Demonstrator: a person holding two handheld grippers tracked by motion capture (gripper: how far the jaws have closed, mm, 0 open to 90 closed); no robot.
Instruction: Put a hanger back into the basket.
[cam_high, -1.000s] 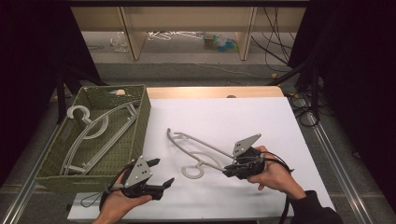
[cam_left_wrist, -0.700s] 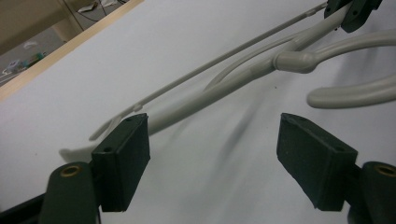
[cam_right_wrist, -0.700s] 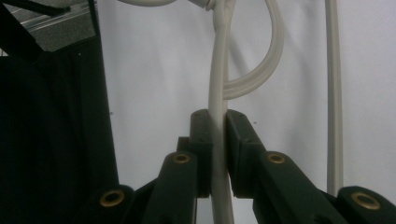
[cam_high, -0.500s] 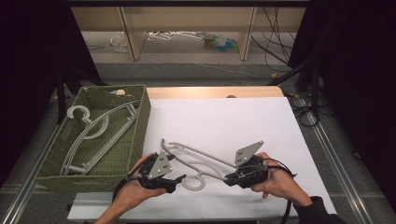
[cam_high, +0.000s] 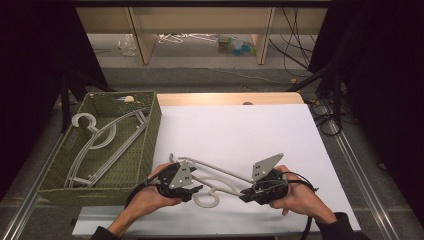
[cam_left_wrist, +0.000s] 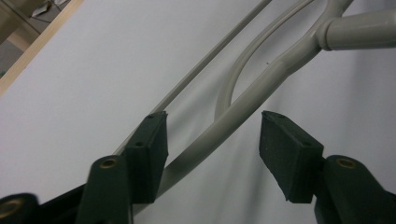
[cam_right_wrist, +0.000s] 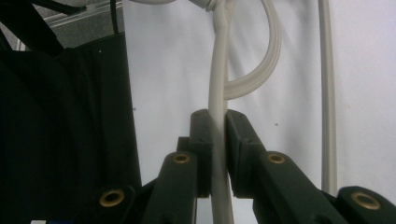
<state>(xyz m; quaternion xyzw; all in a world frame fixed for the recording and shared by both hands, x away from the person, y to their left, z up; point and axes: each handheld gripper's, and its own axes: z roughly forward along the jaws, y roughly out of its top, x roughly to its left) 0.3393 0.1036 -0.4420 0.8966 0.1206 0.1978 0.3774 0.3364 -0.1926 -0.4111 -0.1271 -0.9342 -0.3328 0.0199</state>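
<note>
Two grippers — right gripper (cam_high: 248, 192) clamping hanger (cam_high: 220, 176).

Pale grey plastic hanger (cam_high: 220, 176) near front edge of white table top (cam_high: 240, 130), between two grippers. Hook at front, bar and arms toward back. One arm clamped between jaws of right gripper (cam_high: 248, 194); other arm lies between open jaws of left gripper (cam_high: 196, 190), untouched by pads.
</note>
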